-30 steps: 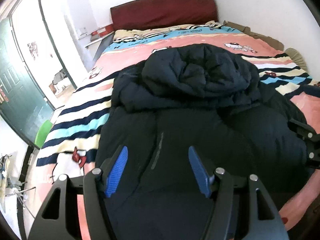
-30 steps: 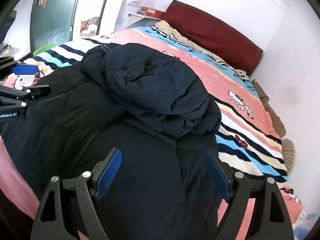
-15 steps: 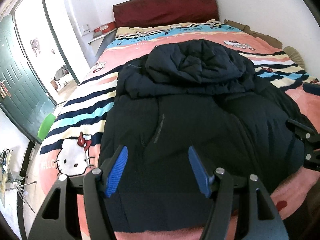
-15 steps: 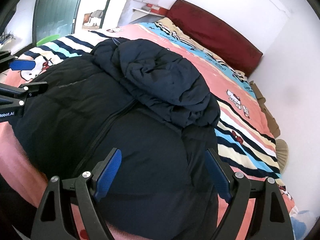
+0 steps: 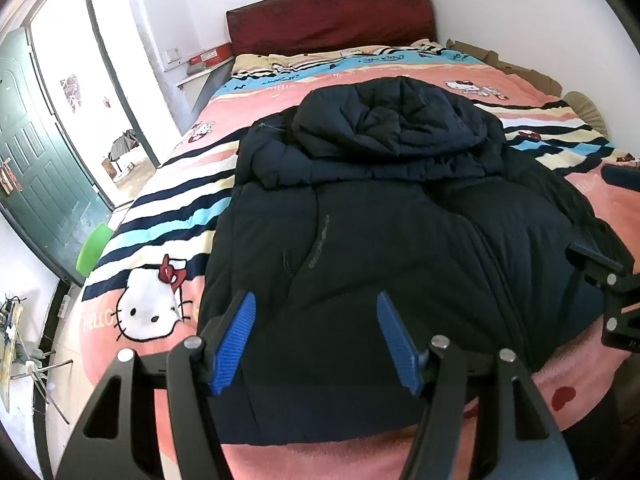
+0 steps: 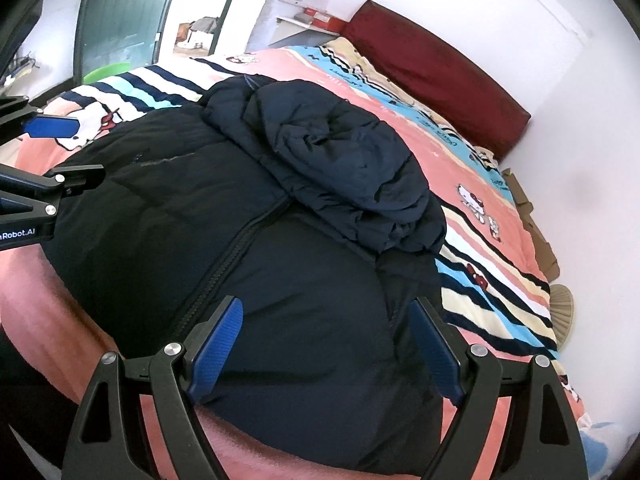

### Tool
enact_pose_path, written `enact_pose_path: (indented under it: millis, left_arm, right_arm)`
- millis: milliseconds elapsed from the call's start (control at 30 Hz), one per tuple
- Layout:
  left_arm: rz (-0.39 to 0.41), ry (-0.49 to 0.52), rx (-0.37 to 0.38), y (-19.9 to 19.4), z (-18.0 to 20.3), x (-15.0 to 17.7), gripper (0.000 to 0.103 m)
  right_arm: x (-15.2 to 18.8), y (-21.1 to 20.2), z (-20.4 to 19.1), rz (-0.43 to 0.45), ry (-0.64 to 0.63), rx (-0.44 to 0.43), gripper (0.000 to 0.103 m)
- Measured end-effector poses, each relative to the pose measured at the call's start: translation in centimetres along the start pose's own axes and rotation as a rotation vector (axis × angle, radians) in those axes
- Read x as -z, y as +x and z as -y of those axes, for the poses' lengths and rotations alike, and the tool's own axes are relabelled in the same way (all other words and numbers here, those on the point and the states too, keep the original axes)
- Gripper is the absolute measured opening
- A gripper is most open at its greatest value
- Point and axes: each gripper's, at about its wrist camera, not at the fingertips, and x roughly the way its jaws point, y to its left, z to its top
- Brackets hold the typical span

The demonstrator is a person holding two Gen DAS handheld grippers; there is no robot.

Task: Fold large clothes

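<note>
A large black puffer jacket [image 5: 380, 240] lies front up on the bed, zipped, with its hem towards me. Its hood [image 5: 392, 120] is bunched over the collar at the far end. My left gripper [image 5: 314, 300] hovers open above the jacket's near left part, and nothing sits between its blue pads. In the right wrist view the same jacket [image 6: 300, 240] fills the middle, hood [image 6: 332, 152] behind. My right gripper [image 6: 326, 308] stands open over the near right part, just right of the zip, holding nothing. The left gripper [image 6: 68, 152] also shows at that view's left edge.
The bed has a pink, striped cartoon-cat blanket [image 5: 160, 216] and a dark red headboard [image 5: 328, 16]. A green door [image 5: 36, 152] and an open doorway are on the left, with a green stool [image 5: 94, 248] by the bed. Cardboard [image 6: 536, 236] and a straw fan [image 6: 562, 308] lie along the right wall.
Both grippers have drawn back towards the foot of the bed. The jacket's hem and the pink blanket edge now show below it. The jaws stay as wide as before.
</note>
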Motion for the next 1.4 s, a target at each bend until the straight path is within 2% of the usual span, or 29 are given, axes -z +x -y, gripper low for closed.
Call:
enact_pose_path:
  millis: [433, 800, 900, 1033, 1400]
  left_arm:
    - [0.010, -0.009, -0.010, -1.3, -0.4, 0.9, 0.062]
    - [0.005, -0.041, -0.043, -1.8, -2.6, 1.2, 0.062]
    - [0.005, -0.038, -0.044, -1.9, -2.8, 1.2, 0.062]
    - [0.004, -0.040, -0.043, -1.8, -3.1, 1.2, 0.062]
    - [-0.019, -0.037, -0.009, -0.6, -2.8, 1.3, 0.062]
  right_arm:
    - [0.8, -1.0, -3.0, -0.032, -0.071, -0.082, 0.084]
    - [1.4, -2.3, -6.9, -0.071, -0.129, -0.243, 0.084]
    - [1.6, -2.3, -7.4, -0.109, -0.141, -0.286, 0.084]
    - [2.4, -2.4, -7.9, -0.190, -0.223, -0.326, 0.084]
    - [3.6, -3.4, -8.1, -0.300, -0.398, -0.312, 0.084]
